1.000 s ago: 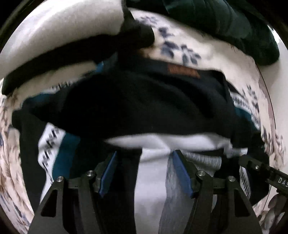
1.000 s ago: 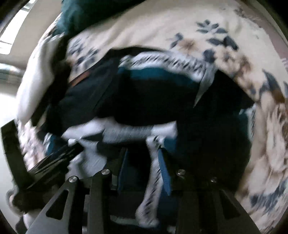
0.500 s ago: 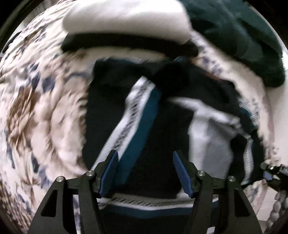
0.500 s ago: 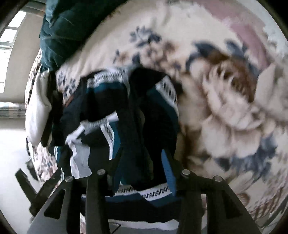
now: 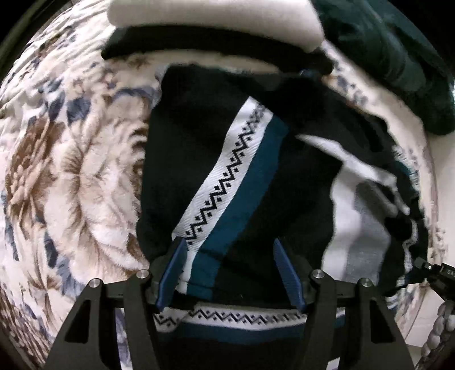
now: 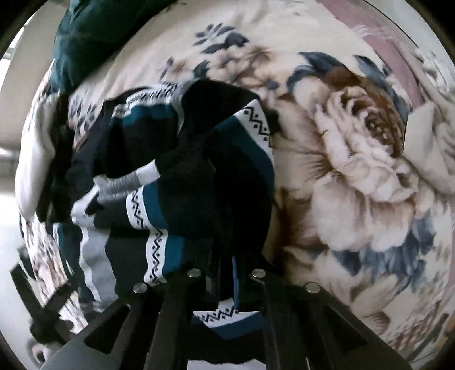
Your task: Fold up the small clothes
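Observation:
A dark navy garment (image 5: 199, 148) with a white zigzag band, a teal stripe and white-grey panels lies crumpled on a floral blanket (image 5: 79, 182). My left gripper (image 5: 230, 270) points down over it, jaws apart. The zigzag band and dark cloth lie between the blue pads (image 5: 173, 273), which do not press on them. In the right wrist view the same garment (image 6: 199, 182) bunches up. My right gripper (image 6: 230, 273) is closing, jaws almost together, with a fold of the dark cloth pinched between them.
A dark green cloth (image 5: 384, 57) and a white cloth with a black strip (image 5: 213, 20) lie at the blanket's far side. The floral blanket (image 6: 355, 176) spreads wide to the right of the garment. The right gripper's body (image 5: 435, 273) shows at the left view's right edge.
Both views slid across the garment toward the blanket side. The right jaws, apart before, have come nearly together on dark cloth. The left jaws kept the same width.

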